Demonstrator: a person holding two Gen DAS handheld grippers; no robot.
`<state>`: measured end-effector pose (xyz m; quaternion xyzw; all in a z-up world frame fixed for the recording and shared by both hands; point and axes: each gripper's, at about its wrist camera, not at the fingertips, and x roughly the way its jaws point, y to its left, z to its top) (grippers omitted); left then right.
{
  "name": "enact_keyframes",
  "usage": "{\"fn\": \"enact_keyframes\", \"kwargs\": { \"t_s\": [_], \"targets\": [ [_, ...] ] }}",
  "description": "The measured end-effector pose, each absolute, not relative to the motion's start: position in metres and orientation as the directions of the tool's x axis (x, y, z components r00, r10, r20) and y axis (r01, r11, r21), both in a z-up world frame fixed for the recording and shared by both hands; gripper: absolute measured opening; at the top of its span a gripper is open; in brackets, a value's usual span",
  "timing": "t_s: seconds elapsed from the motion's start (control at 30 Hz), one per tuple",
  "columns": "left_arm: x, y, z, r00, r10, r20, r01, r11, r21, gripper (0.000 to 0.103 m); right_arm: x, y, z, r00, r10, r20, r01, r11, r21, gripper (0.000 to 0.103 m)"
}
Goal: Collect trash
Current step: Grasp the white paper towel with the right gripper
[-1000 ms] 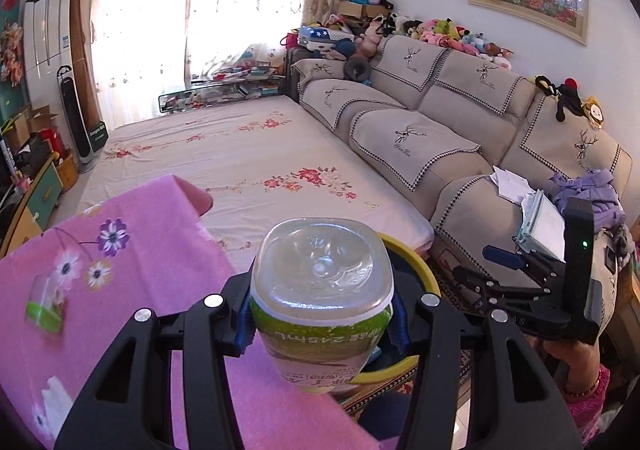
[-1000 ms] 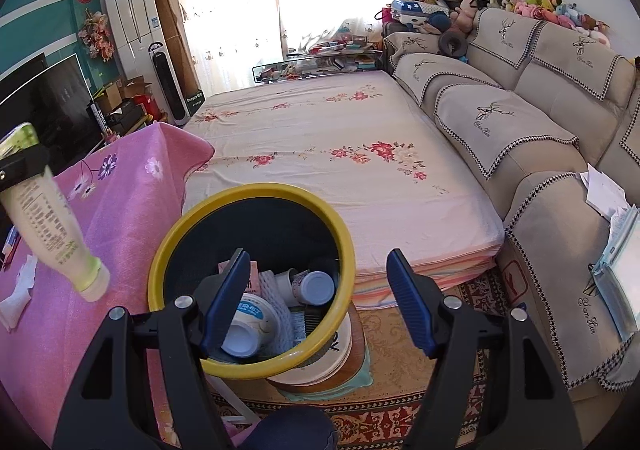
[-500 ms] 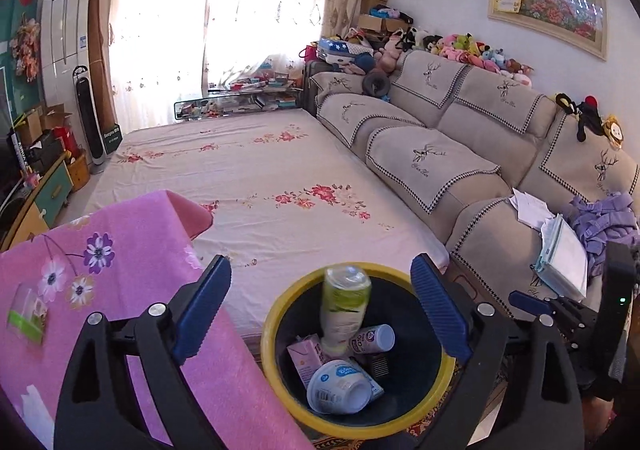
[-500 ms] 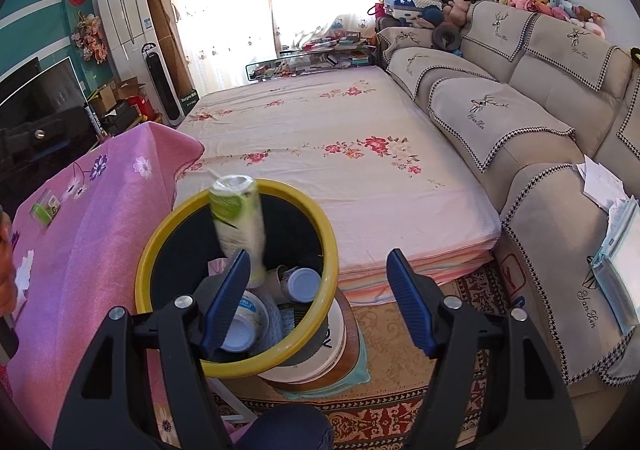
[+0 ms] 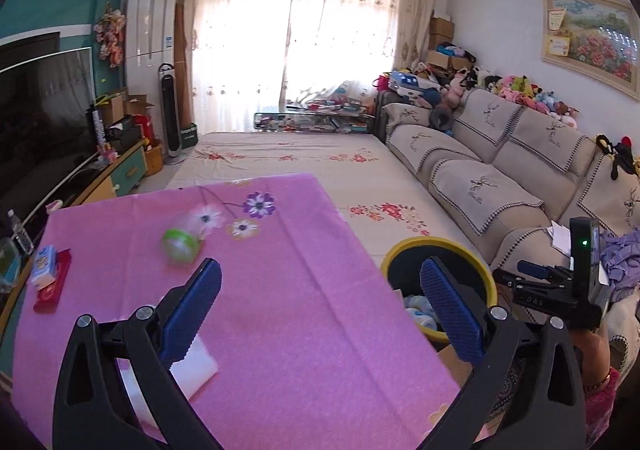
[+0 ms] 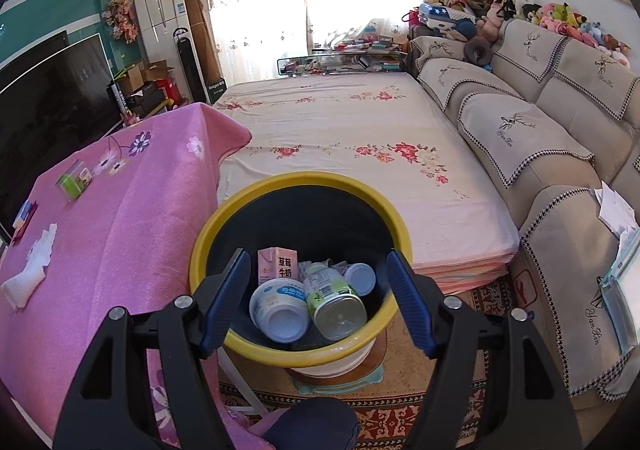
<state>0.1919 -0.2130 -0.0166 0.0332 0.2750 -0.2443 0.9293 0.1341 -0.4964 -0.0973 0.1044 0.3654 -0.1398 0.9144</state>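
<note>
My left gripper (image 5: 320, 264) hangs over the pink tablecloth (image 5: 304, 310), its jaws still opening, with nothing between them. Ahead of it to the left lies a clear cup with a green lid (image 5: 180, 246). A white tissue (image 5: 196, 366) sits under its left finger. My right gripper (image 6: 316, 262) stands open and empty above the yellow-rimmed bin (image 6: 224, 210). In the bin lie a green-labelled bottle (image 6: 332, 298), a white cup (image 6: 280, 310), a pink milk carton (image 6: 278, 264) and a small white bottle (image 6: 360, 278).
A snack pack (image 5: 43, 266) and a red packet (image 5: 52, 286) lie at the table's left edge. A bed with a floral sheet (image 6: 360, 130) is behind the bin, and a beige sofa (image 6: 560, 122) runs along the right. A TV (image 5: 40, 122) stands at the left.
The left gripper let go of the green-labelled bottle, which dropped into the bin. It then swung left over the pink table with its jaws wide. The right gripper shifted slightly over the bin.
</note>
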Motion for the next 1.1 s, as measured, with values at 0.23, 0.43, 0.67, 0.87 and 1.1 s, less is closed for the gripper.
{"fn": "enact_keyframes", "kwargs": {
  "t_s": [0.23,0.43,0.67,0.87,1.1],
  "targets": [
    [0.173,-0.095,-0.026,0.807,-0.266,-0.528,0.264,0.961,-0.081,0.098,0.152,-0.44,-0.087,0.718,-0.109,-0.688,0.219,0.973,0.075,0.067],
    [0.161,0.008,-0.04,0.835,-0.132,-0.534,0.089,0.99,-0.106,0.098,0.183,-0.354,-0.08,0.716,0.067,-0.695,-0.004,0.996,0.093,0.067],
    [0.151,0.061,-0.055,0.832,-0.06,-0.551,0.006,0.995,-0.098,0.098,0.217,-0.213,-0.08,0.633,0.268,-0.726,-0.312,0.947,0.078,0.069],
    [0.149,0.068,-0.064,0.82,-0.062,-0.569,0.006,0.995,-0.101,0.098,0.234,-0.122,-0.096,0.545,0.334,-0.769,-0.458,0.887,0.061,0.07],
    [0.154,0.056,-0.071,0.806,-0.082,-0.586,0.038,0.996,-0.086,0.098,0.25,-0.084,-0.116,0.508,0.291,-0.811,-0.466,0.884,0.026,0.072]
  ]
}}
